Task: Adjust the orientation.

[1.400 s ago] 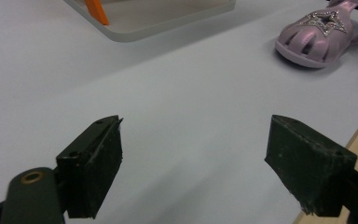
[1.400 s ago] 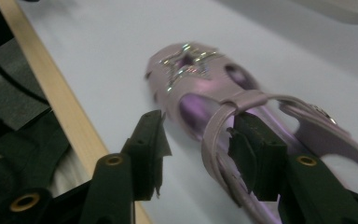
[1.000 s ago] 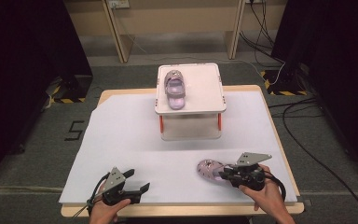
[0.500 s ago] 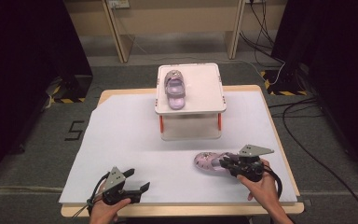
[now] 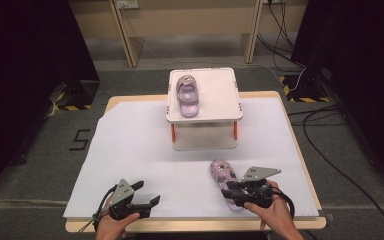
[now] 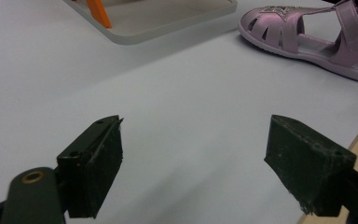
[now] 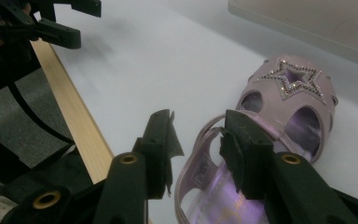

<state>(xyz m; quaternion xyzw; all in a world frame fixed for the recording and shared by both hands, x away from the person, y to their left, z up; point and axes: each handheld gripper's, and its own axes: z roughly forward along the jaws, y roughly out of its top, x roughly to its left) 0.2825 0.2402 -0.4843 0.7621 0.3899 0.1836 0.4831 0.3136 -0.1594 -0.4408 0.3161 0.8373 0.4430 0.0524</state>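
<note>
A lilac sandal (image 5: 223, 176) with a glittery star lies on the white table cover (image 5: 130, 150) near the front right, toe pointing away. My right gripper (image 5: 228, 192) is at its heel. In the right gripper view the right gripper (image 7: 198, 128) has just been opening its jaws: the heel strap (image 7: 204, 132) runs loose between them, with a gap on the left side. A matching sandal (image 5: 187, 94) rests on the white raised stand (image 5: 220, 95) at the back. My left gripper (image 5: 149, 194) stands open at the front left, and the left gripper (image 6: 193, 140) has nothing between its pads.
The stand has orange legs (image 5: 172, 132) and a lower white base (image 5: 205, 142). The table's wooden front edge (image 5: 195, 225) runs just below both hands. Cables (image 5: 325, 150) lie on the floor at the right.
The right gripper's jaws have parted from the heel strap. The sandal has swung from lying crosswise to pointing away, and the right hand has come slightly nearer the front edge. The left gripper kept still.
</note>
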